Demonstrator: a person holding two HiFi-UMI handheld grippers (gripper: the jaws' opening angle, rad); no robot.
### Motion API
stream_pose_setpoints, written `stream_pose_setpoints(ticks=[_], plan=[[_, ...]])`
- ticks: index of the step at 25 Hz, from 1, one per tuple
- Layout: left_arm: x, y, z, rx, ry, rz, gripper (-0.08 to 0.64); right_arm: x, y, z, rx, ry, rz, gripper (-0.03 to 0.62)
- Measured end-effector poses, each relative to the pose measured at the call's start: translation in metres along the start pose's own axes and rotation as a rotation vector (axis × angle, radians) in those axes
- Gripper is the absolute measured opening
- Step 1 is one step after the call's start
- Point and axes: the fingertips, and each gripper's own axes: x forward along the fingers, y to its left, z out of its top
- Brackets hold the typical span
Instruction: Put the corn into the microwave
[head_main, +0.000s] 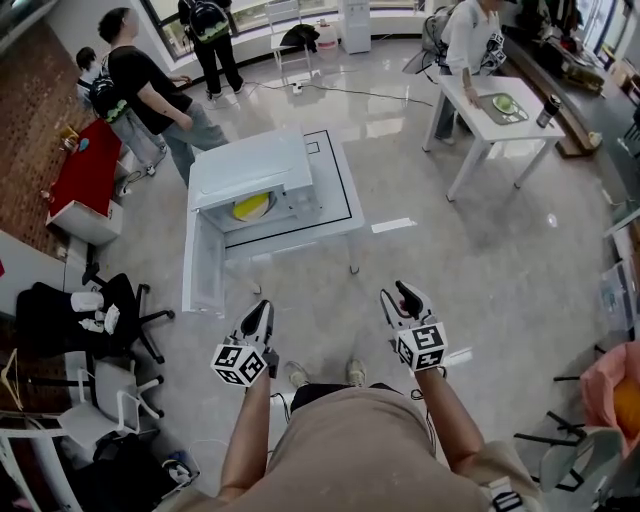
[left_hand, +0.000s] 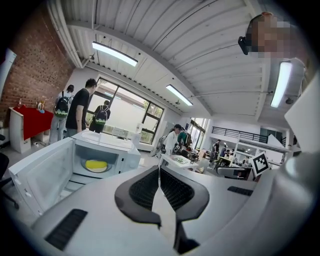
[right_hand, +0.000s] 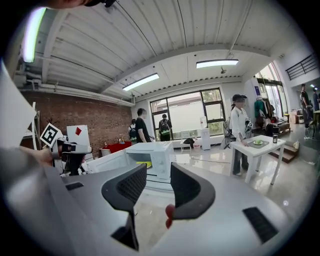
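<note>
Head view, microwave (head_main: 250, 165): white; stands on a low white counter (head_main: 338, 192) on the glossy floor; its door (head_main: 200, 268) hangs wide open toward the left.
Head view, corn (head_main: 250, 207): yellow; lies inside the open microwave cavity.
Head view, claws: left claw (head_main: 262, 306) and right claw (head_main: 400, 292) are held side by side, well apart from each other; both are short of the counter and point toward the microwave; neither touches it.
Left gripper view, left claw (left_hand: 159, 171): the two dark pads meet along their length; nothing is between them.
Left gripper view, microwave (left_hand: 107, 144): ahead and to the left, door (left_hand: 40, 177) swung out; the corn (left_hand: 96, 164) sits on a pale plate inside.
Right gripper view, right claw (right_hand: 158, 171): jaws stand partly apart with a clear gap; nothing is gripped; only floor and microwait show through the gap.
Right gripper view, microwave (right_hand: 150, 150): straight ahead beyond the jaws, well apart from them; a strip of the corn (right_hand: 144, 164) shows in the cavity.
</note>
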Motion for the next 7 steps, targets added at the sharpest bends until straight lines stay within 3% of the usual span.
stream_pose_setpoints(ticks=[7], plan=[[-0.011,-0.007,-0.024,-0.019,0.031,0.016,0.0,-0.011,-0.002,-0.017,-0.018,0.021,0.023,0.15]])
